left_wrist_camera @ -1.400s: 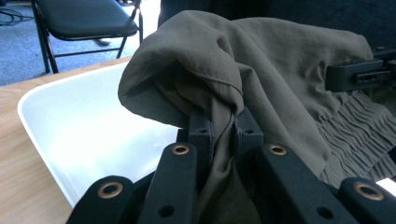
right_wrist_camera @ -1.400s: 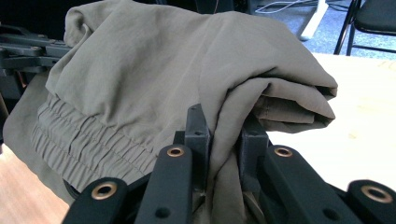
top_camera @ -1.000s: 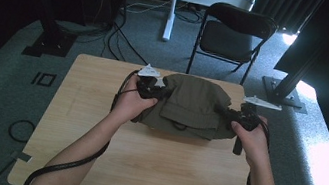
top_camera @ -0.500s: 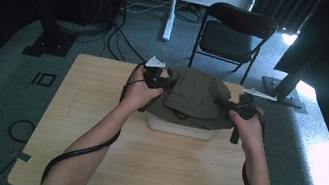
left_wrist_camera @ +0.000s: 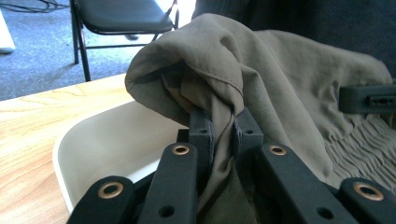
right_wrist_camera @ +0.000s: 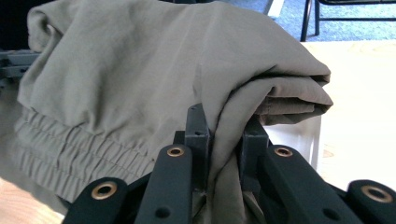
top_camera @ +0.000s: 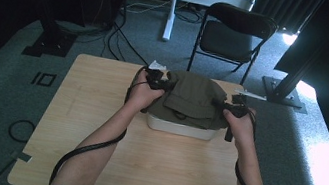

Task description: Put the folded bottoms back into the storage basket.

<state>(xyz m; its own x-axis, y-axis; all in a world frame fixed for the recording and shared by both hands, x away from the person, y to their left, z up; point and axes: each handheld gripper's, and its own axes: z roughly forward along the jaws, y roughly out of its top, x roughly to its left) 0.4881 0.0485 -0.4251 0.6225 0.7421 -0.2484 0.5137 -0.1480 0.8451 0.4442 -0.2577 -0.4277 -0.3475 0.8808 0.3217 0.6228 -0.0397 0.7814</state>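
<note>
Both hands are out over the wooden worktop (top_camera: 90, 161), and between them sits an olive-green folded garment (top_camera: 191, 97), pinched at either end. The left tool (left_wrist_camera: 223, 133) has its two black jaws drawn narrow on a bunched fold of the cloth; from the left gripper view the fabric rises up out of the jaws and rolls over in a rounded hem just above them. Right below and to the left of that tool lies a white tray (left_wrist_camera: 116, 140), its rounded corner and pale floor showing, with the worktop beyond it.

Over to the right tool (right_wrist_camera: 225, 135): jaws also pressed close with the fabric squeezed between them, folded layers stacked just above and to the right of the tips, an elastic gathered waistband running down to the left of them. A strip of the tray's white wall peeks out just under the folded edge.

From the high view, the garment covers most of the tray, whose near wall shows below the cloth. Whether the fabric rests on the tray or hangs clear of it, I cannot tell. Beyond the worktop stands a black folding chair (top_camera: 232, 38) on grey carpet.
</note>
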